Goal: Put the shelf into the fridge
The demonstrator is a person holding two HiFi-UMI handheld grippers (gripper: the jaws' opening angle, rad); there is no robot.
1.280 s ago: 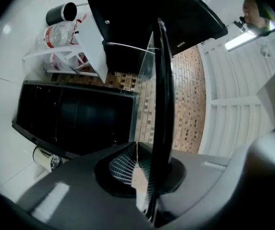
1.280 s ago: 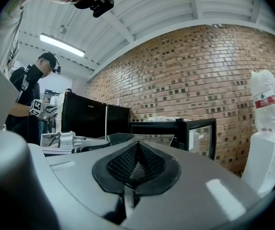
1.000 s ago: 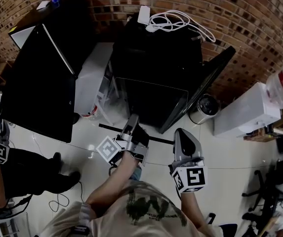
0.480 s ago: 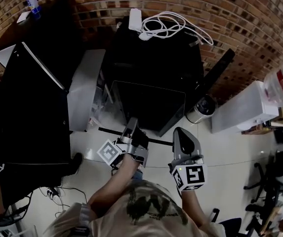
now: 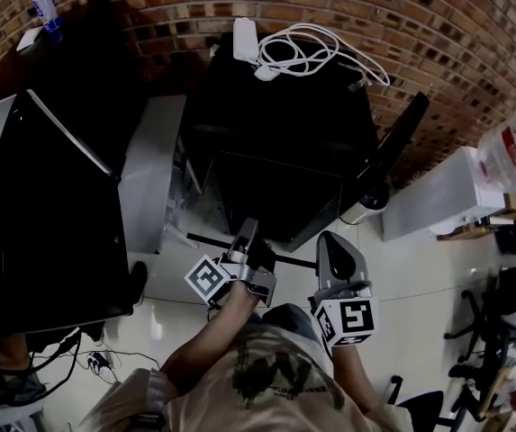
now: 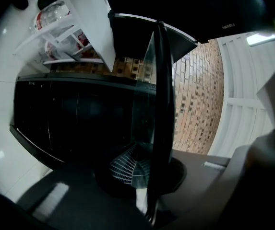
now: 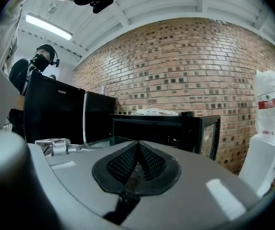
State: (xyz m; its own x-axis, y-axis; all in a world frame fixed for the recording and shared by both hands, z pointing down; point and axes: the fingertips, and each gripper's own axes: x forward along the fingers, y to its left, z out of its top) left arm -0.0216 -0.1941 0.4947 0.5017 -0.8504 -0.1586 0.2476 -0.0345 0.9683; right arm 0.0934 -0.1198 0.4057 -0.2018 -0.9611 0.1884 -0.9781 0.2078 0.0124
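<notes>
Left gripper (image 6: 147, 176): jaws clamped on the shelf (image 6: 159, 104), seen edge-on, just in front of the fridge opening. Right gripper (image 7: 136, 164): jaws together, nothing between. Beyond: black fridge (image 5: 280, 115), door (image 5: 394, 147) open, white cable (image 5: 316, 43) on top.

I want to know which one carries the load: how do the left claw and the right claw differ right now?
The left claw is shut on the dark edge of the shelf, while the right claw is shut with nothing between its jaws. The left claw is rolled onto its side, whereas the right claw sits upright. Both are closed, and both point toward the black fridge, whose door stands open.
</notes>
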